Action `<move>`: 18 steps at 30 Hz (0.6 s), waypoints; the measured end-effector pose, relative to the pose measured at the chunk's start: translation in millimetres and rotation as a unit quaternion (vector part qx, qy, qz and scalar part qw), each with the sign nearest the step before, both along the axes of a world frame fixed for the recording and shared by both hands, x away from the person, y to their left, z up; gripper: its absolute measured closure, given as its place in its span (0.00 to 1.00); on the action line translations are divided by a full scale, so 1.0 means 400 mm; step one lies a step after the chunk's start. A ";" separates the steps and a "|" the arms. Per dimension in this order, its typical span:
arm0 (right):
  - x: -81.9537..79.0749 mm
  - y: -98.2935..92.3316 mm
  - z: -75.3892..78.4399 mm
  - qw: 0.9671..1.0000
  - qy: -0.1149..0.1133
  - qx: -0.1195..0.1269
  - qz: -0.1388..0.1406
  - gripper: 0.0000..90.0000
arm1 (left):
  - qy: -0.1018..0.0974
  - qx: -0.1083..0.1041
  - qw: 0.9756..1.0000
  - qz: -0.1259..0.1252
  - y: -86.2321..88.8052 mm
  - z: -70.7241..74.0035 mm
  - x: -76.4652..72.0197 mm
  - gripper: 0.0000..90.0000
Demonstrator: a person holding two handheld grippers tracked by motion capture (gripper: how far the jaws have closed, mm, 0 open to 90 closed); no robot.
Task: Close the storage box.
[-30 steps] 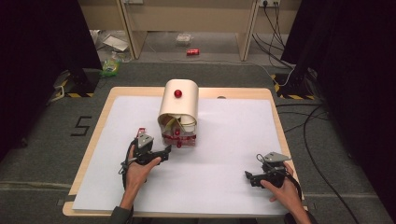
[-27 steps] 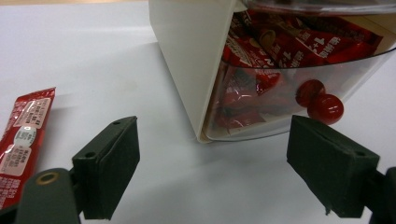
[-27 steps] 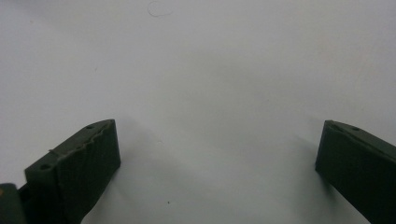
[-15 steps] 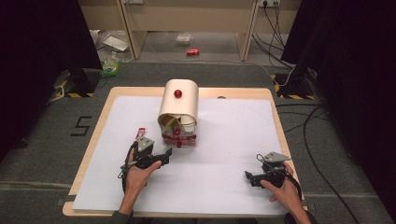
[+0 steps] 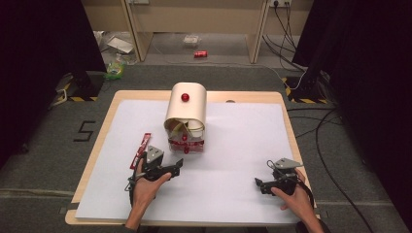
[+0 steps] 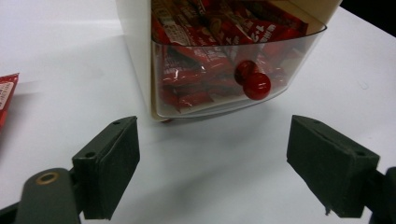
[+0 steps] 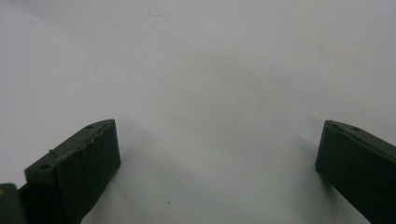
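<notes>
With its jaws spread wide, the left gripper [image 6: 212, 172] faces the cream, round-topped snack dispenser's clear drawer [image 6: 233, 70] mid-table; aim squarely at its red ball knob [image 6: 256, 86]. Right gripper [image 5: 265, 185] rests open, well apart.

Only real blocker on the bench [image 5: 243, 145] is the cream dispenser box [image 5: 187, 111] mid-back, clear drawer [image 6: 233, 79] poking forward. Red wrapper [image 5: 140, 150] lies flat just beside the left tool [image 5: 167, 167]. Everywhere around the right tool [image 5: 262, 185] is bare white sheet.
</notes>
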State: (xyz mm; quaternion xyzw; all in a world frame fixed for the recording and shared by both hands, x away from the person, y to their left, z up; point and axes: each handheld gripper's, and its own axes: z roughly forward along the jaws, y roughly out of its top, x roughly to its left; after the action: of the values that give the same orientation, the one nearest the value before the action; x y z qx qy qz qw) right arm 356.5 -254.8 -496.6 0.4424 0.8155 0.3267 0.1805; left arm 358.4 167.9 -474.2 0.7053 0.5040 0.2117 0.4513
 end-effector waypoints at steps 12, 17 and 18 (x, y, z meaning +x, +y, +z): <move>0.000 0.000 0.000 1.000 -0.001 0.000 0.000 0.00 | -0.007 0.008 1.000 -0.011 -0.025 0.000 -0.033 0.18; -0.001 0.001 0.000 1.000 -0.004 -0.002 0.000 0.01 | -0.010 0.009 1.000 -0.019 -0.038 0.005 -0.049 0.18; -0.001 0.001 0.000 1.000 -0.005 -0.002 0.000 0.01 | -0.010 0.009 1.000 -0.021 -0.041 0.005 -0.052 0.18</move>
State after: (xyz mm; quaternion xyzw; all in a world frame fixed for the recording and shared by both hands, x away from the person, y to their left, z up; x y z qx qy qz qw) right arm 356.3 -254.6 -496.8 0.4401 0.8155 0.3270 0.1852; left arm 337.6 151.5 -472.3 0.7173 0.4828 0.2142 0.4544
